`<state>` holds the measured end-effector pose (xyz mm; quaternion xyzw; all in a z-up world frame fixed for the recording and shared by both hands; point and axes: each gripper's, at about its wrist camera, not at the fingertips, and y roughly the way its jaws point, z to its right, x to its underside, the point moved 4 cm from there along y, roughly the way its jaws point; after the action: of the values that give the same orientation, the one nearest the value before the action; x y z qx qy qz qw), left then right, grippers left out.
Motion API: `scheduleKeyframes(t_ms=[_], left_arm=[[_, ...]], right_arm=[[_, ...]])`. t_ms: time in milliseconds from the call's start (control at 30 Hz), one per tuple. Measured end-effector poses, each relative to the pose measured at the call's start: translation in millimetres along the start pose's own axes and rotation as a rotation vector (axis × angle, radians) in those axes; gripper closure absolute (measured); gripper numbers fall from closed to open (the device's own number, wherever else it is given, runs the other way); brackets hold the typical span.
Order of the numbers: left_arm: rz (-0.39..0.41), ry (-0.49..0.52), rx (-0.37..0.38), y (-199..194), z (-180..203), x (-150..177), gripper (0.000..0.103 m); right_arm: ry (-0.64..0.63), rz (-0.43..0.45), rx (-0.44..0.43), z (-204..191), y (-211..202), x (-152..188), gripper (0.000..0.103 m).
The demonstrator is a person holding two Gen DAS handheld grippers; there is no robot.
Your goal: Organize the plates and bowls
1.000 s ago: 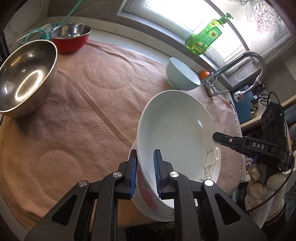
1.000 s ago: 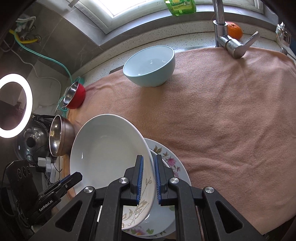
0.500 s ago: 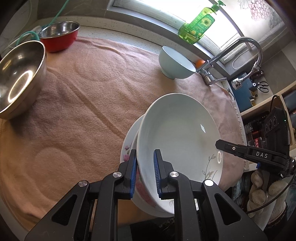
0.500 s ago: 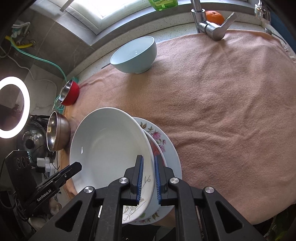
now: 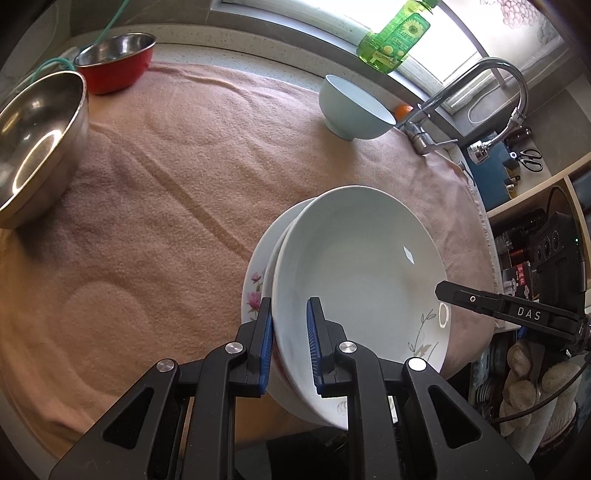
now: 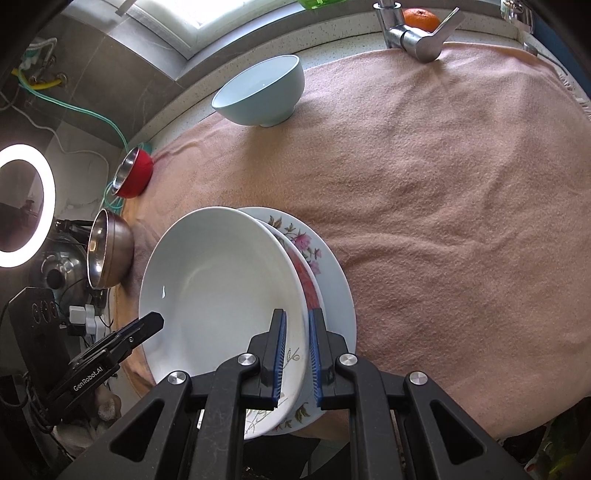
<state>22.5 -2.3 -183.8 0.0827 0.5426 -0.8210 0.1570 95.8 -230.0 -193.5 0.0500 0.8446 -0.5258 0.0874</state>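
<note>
A white deep plate (image 5: 354,266) (image 6: 221,280) hangs tilted between both grippers. My left gripper (image 5: 290,306) is shut on its near rim, and its black finger (image 6: 151,321) also shows at the plate's left edge in the right wrist view. My right gripper (image 6: 297,317) is shut on the opposite rim, and its finger (image 5: 443,291) reaches in from the right in the left wrist view. Right beneath lies a floral plate (image 5: 256,284) (image 6: 332,280) on the pink towel, with a red-patterned plate (image 6: 306,284) on it. Whether the white plate touches them is hidden.
On the pink towel (image 5: 166,184) stand a large steel bowl (image 5: 33,140), a red bowl (image 5: 114,62) and a light blue bowl (image 5: 351,107) (image 6: 258,92). A faucet (image 5: 480,85), a green soap bottle (image 5: 399,37) and an orange (image 6: 419,18) line the back. The towel's edge runs close by the plates.
The white plate, still gripped on both rims, has shifted sideways and come down closer to the floral plates. More of the floral rim now shows beside it.
</note>
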Motion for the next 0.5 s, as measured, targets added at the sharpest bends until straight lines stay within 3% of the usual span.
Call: scheduleKeyframes(t_ms=[500], left_arm=[[-0.001,0.042,-0.034,1.0,4.6,0.6,0.088]], right_arm=[[-0.046,-0.006,0.076,-3.2,4.6,6.4,0.091]])
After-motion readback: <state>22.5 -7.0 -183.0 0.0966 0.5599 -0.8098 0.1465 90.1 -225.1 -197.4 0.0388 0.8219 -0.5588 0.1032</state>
